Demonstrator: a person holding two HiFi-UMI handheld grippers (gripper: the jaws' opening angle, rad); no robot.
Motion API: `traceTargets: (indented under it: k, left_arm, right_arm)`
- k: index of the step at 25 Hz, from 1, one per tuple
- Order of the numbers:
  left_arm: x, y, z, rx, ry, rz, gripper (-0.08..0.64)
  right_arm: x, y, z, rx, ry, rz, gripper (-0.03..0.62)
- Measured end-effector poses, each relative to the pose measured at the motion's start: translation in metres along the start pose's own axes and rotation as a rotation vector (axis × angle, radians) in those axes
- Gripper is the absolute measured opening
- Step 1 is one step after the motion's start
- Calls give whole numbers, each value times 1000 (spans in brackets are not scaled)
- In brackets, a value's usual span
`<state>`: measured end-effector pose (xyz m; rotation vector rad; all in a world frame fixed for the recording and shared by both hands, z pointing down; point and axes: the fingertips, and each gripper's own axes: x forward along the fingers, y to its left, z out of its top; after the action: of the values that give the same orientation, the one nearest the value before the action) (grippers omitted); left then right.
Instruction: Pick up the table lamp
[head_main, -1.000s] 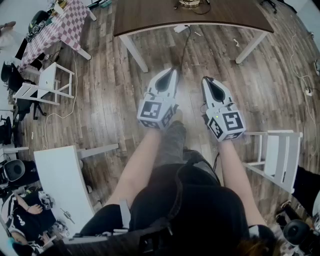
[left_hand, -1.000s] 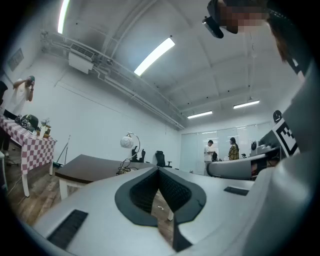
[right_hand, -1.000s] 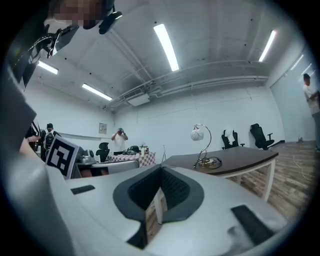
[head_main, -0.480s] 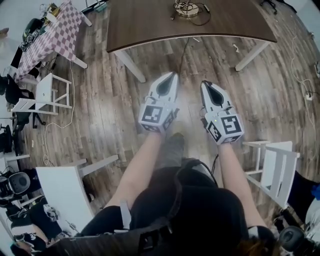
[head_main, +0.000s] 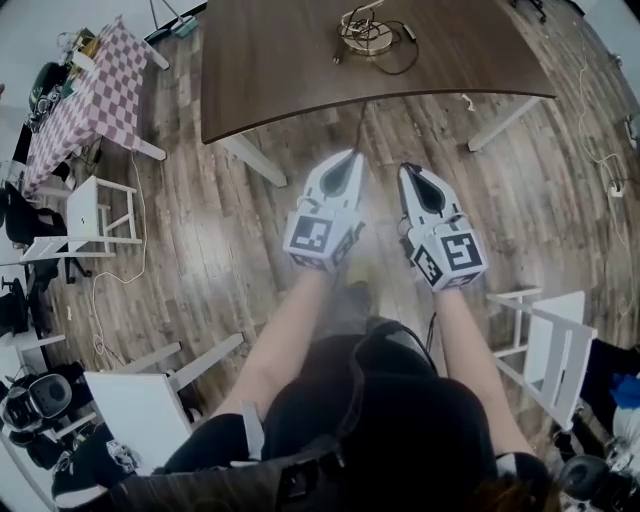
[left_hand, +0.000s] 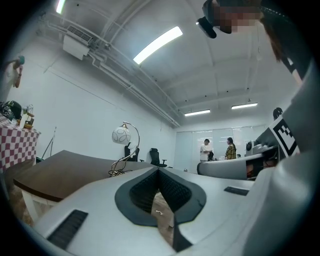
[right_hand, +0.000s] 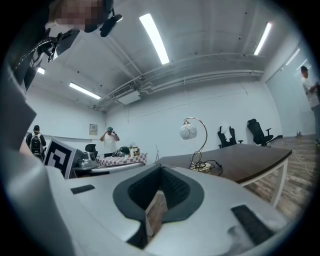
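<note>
The table lamp (head_main: 366, 29) stands on the dark brown table (head_main: 270, 60) at the top of the head view, its cord coiled round the brass base. It has a curved metal stem and a white globe shade (left_hand: 121, 135), also seen in the right gripper view as the lamp (right_hand: 189, 132). My left gripper (head_main: 350, 157) and right gripper (head_main: 409, 171) are held side by side over the wooden floor, short of the table's near edge, both pointing level towards it. Both are shut and hold nothing; the jaws meet in the left gripper (left_hand: 159, 171) and the right gripper (right_hand: 160, 168).
A table with a checked cloth (head_main: 95, 90) stands at the far left, with a white stool (head_main: 98, 208) below it. Another white chair (head_main: 555, 335) is at the right and a white tabletop (head_main: 135, 410) at lower left. Cables lie on the floor. Several people stand far off.
I have walked towards the brown table: it and the lamp have come lower and larger in the head view. Both grippers stay shut and side by side.
</note>
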<state>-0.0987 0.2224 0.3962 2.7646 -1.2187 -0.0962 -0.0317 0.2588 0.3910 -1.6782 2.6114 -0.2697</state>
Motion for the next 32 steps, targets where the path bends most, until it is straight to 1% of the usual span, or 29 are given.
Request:
traceTargets:
  k: [6, 12, 17, 23, 27, 32]
  left_arm:
    - [28, 30, 0, -5, 2, -21, 0]
    - [49, 45, -2, -11, 3, -35, 0]
    - [62, 51, -2, -23, 0, -41, 0]
    - [81, 68, -3, -31, -11, -18, 0]
    - [97, 83, -5, -23, -9, 2, 0]
    - [124, 103, -16, -1, -2, 29, 0]
  right_arm:
    - [37, -15, 1, -8, 1, -25, 0]
    - [59, -28, 3, -4, -2, -38, 0]
    - [74, -31, 4, 5, -3, -7, 0]
    - [101, -43, 5, -20, 0, 7, 0]
    - [120, -57, 9, -31, -6, 6, 0]
    - [152, -80, 9, -26, 5, 33, 0]
